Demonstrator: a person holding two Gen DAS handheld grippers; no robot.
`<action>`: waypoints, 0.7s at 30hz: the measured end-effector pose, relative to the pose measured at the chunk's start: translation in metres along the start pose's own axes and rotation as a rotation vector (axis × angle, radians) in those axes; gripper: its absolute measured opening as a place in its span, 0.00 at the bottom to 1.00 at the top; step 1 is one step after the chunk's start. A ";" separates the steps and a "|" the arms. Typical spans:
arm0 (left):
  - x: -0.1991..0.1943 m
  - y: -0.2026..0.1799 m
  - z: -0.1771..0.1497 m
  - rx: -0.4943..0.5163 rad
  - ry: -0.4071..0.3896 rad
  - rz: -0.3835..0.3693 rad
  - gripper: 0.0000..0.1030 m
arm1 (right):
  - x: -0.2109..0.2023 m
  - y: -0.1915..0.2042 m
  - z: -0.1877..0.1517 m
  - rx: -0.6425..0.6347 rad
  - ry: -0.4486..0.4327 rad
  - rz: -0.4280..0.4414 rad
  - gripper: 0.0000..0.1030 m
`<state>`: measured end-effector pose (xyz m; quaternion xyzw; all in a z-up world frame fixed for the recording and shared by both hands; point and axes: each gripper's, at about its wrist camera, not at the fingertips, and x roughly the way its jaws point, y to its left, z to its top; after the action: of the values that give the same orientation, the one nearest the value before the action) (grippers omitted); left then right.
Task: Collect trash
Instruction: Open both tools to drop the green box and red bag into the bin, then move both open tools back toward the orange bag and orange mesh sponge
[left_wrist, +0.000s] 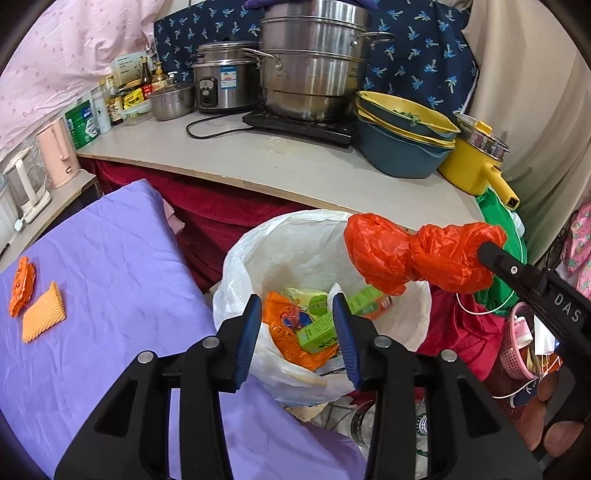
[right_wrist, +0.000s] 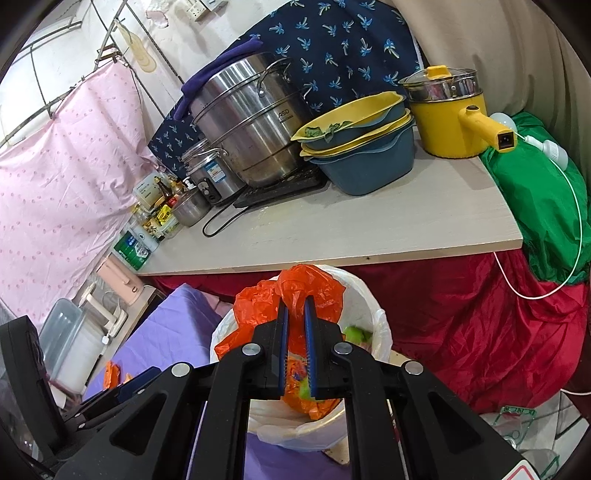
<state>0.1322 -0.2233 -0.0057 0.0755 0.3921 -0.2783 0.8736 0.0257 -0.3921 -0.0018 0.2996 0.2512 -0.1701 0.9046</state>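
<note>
A bin lined with a white bag (left_wrist: 295, 240) stands below the counter and holds green boxes (left_wrist: 319, 328) and orange wrappers. My right gripper (right_wrist: 295, 306) is shut on a crumpled orange plastic bag (right_wrist: 255, 306) and holds it over the bin's rim (right_wrist: 380, 325). In the left wrist view that orange bag (left_wrist: 413, 254) hangs above the bin's right side, with the right gripper (left_wrist: 487, 251) beside it. My left gripper (left_wrist: 297, 314) is open and empty, just above the bin's near rim. An orange wrapper (left_wrist: 20, 286) and an orange textured pad (left_wrist: 44, 317) lie on the purple cloth (left_wrist: 110, 277).
A counter (left_wrist: 258, 162) above the bin carries steel pots (left_wrist: 314, 66), a rice cooker (left_wrist: 221, 81), stacked blue and yellow basins (left_wrist: 402, 129), a yellow pot (left_wrist: 476, 162) and bottles. Red cloth (right_wrist: 461, 325) hangs under it. A pink basket (left_wrist: 517, 339) sits at the right.
</note>
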 end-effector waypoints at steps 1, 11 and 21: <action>0.000 0.003 0.000 -0.005 -0.001 0.004 0.37 | 0.002 0.001 -0.001 -0.001 0.004 0.003 0.08; -0.008 0.025 -0.003 -0.039 -0.019 0.042 0.46 | 0.025 0.024 -0.008 -0.014 0.057 0.033 0.14; -0.018 0.038 -0.004 -0.057 -0.043 0.071 0.57 | 0.020 0.041 -0.012 -0.041 0.044 0.036 0.34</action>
<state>0.1410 -0.1829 0.0013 0.0584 0.3783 -0.2372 0.8929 0.0568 -0.3561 -0.0023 0.2891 0.2691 -0.1420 0.9076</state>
